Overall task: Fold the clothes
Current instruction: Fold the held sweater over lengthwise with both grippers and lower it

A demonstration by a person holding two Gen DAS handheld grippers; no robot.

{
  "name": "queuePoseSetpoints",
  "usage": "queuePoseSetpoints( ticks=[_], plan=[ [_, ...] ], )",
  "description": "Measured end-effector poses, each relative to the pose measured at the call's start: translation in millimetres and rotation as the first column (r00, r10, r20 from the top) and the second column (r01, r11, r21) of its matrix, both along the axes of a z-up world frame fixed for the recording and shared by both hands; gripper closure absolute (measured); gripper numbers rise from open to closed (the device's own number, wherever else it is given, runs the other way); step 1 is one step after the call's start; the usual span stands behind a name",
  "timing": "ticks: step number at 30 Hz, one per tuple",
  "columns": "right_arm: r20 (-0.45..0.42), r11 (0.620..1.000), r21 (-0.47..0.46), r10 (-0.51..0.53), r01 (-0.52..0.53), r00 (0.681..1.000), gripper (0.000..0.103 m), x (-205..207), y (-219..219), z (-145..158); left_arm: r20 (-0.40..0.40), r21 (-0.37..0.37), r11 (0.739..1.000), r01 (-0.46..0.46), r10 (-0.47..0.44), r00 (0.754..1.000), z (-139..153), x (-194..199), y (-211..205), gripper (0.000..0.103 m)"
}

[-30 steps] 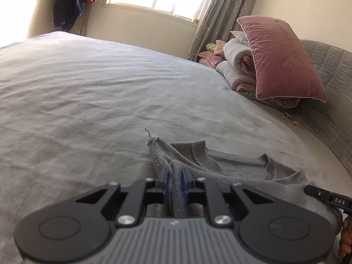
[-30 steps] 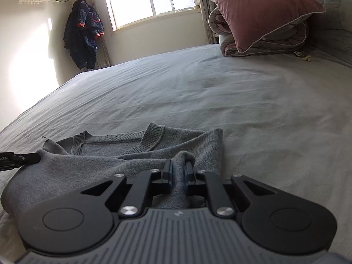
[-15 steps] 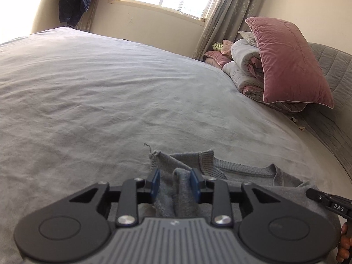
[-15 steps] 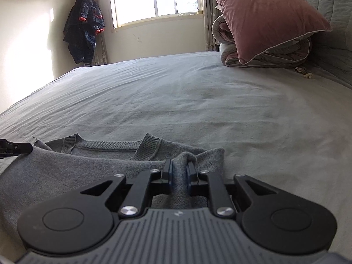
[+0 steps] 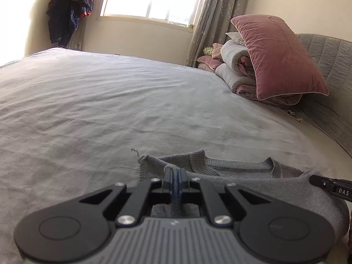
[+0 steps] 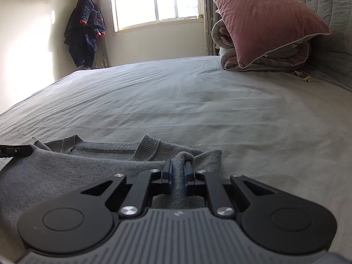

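While both tools [image 5: 175, 172] [image 6: 177, 167] clamp the grey sweater [image 6: 88, 165], the bed [image 6: 220, 110] ahead lies bare up to the pink pillow [image 6: 264, 19].

Left tongs [image 5: 175, 172] pinch grey sweater [image 5: 253, 189] on bed [image 5: 110, 110].

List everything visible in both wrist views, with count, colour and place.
sweater: 1, grey, near edge of bed, pinched at both sides
bed: 1, grey sheet, fills the scene
pillow: 1, pink, on the quilt
quilt: 1 folded, grey and pink, by headboard
headboard: 1, grey quilted, right
jacket: 1, dark blue, hanging left of window
window: 1, bright, far wall
left gripper: black, jaws shut on sweater
right gripper: black, jaws closing on a sweater fold
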State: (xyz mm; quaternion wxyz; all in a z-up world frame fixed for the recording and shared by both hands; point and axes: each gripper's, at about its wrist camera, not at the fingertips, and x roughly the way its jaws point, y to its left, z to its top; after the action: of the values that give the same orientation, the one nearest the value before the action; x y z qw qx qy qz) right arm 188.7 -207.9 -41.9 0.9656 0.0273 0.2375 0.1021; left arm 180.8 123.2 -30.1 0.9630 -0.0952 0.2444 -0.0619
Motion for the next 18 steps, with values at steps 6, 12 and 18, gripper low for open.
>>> queuePoseSetpoints(
  ticks=[6,12,18],
  plan=[
    [0.071,0.999,-0.021,-0.025,0.027,0.997,0.093,8.1,2.6,14.9,0.051,0.003,0.999,-0.052,0.052,0.997,14.3,15.3,1.0,0.099],
    [0.017,0.997,-0.056,-0.05,0.051,0.999,0.093,39.7,8.4,4.2,-0.022,0.089,0.992,-0.087,0.089,0.996,-14.1,46.5,-7.1,0.098],
    [-0.075,0.996,-0.064,-0.072,0.067,0.995,0.093,56.3,7.0,-14.5,-0.054,0.124,0.988,-0.089,0.096,0.994,-25.8,53.0,-10.5,0.094]
  ],
)
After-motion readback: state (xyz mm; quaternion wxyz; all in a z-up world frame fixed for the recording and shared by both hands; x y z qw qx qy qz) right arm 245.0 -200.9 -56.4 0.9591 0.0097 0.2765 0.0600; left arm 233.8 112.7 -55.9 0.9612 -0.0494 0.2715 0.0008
